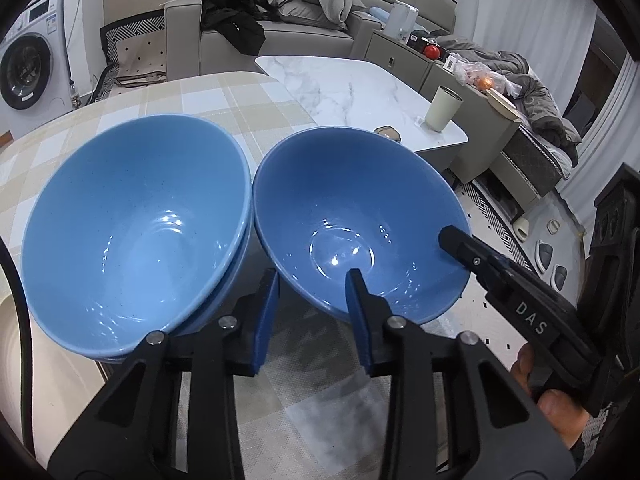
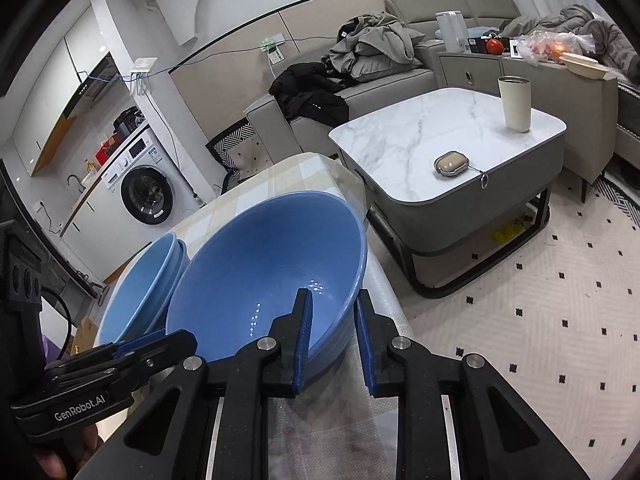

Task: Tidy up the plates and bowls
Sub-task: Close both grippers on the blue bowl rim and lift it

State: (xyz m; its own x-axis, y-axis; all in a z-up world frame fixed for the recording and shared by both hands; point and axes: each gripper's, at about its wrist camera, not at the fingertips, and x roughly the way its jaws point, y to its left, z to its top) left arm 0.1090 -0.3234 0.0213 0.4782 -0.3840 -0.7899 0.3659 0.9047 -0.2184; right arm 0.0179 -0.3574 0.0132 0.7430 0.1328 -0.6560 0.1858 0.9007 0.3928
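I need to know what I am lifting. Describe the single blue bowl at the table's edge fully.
The single glossy blue ceramic bowl is deep, round and empty, with light glints inside. It sits tilted at the edge of the checked table, beside a lighter blue stack of bowls. The right gripper straddles its near rim, one finger inside, one outside. The left gripper also straddles its rim.

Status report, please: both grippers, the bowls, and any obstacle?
Left gripper open, straddling near rim of single bowl. Right gripper open, astride same bowl's right rim. Stacked bowls touching it on the left. Nothing else in the way.
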